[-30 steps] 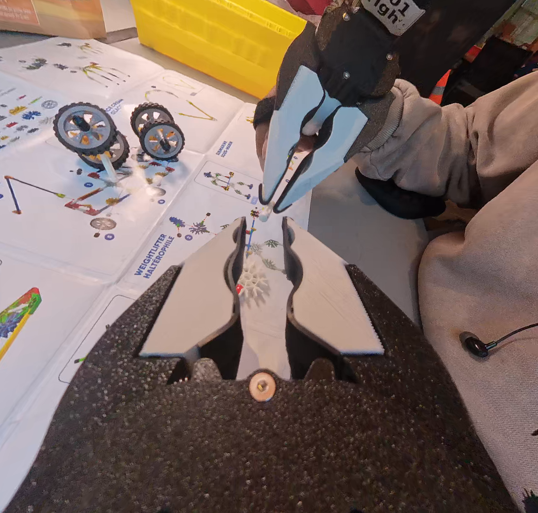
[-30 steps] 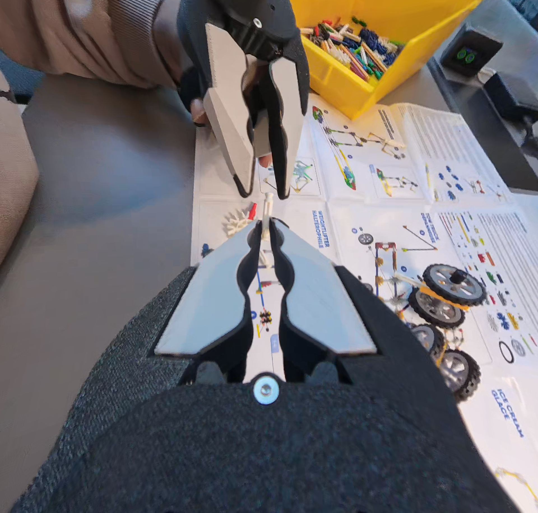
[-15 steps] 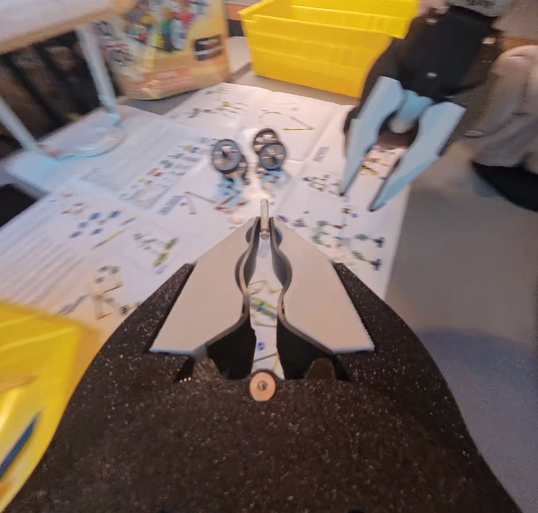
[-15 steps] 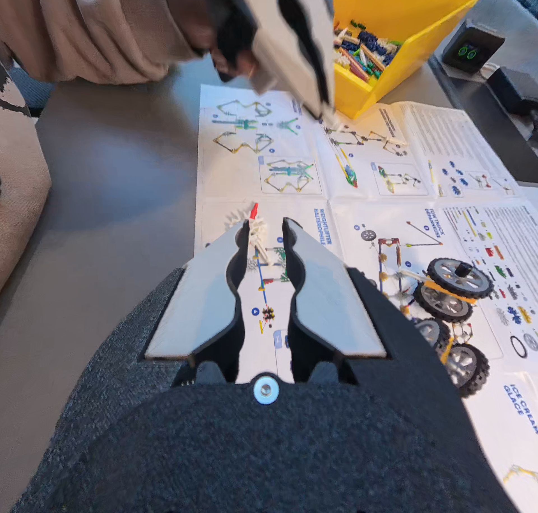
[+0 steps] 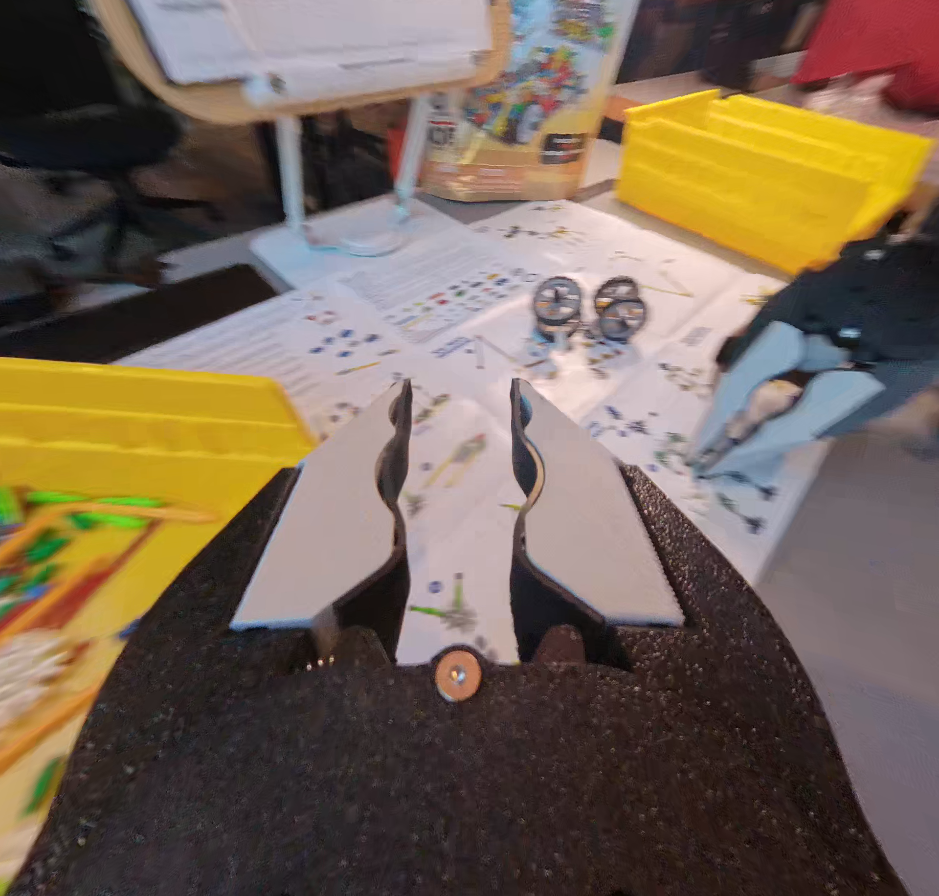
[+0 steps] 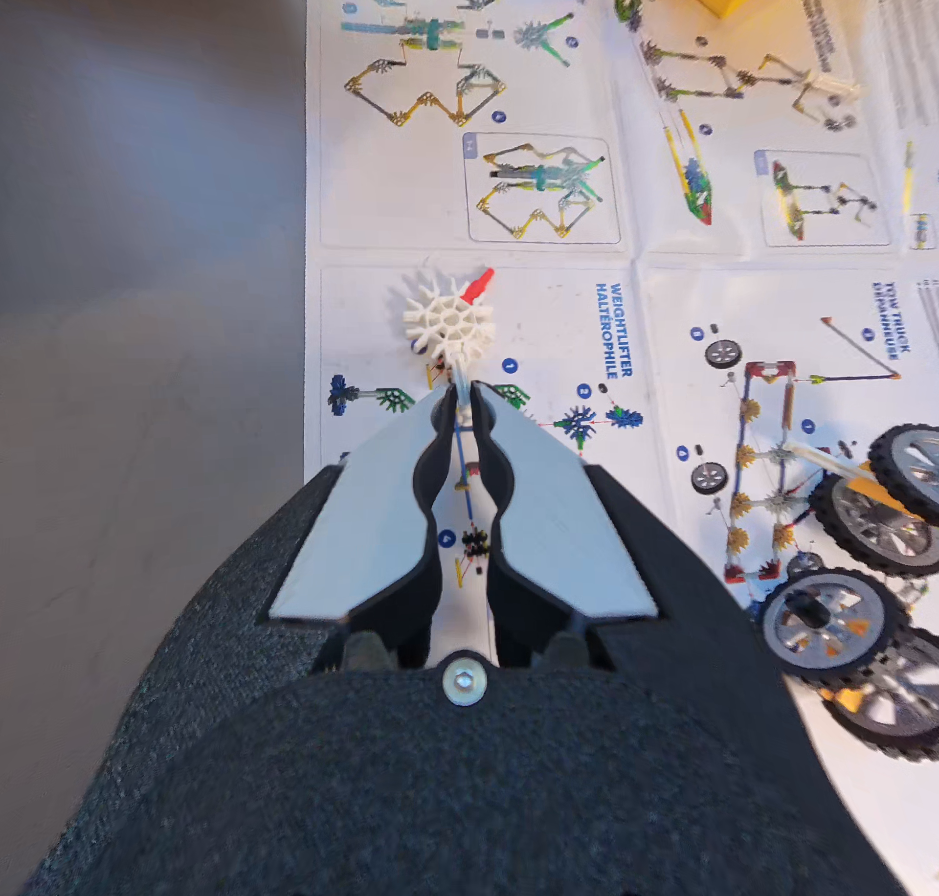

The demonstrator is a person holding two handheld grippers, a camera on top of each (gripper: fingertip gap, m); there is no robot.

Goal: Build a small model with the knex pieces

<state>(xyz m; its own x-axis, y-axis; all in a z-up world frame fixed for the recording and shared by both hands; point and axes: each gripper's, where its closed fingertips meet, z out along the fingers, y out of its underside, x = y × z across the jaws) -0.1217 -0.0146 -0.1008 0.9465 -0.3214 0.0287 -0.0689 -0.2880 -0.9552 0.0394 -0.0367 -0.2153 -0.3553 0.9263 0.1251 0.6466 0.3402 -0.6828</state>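
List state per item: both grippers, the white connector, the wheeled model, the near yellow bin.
left gripper: open, empty.
right gripper: shut on a short white rod.
white connector: flat on the instruction sheet, red rod plugged in.
wheeled model: part-built, on the sheet.
near yellow bin: holds loose pieces.

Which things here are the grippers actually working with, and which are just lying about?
In hand:
right gripper, shut on a pale rod plugged into the white snowflake connector with its red rod
left gripper, open, empty

Lying about:
wheeled model
instruction sheet
yellow bins
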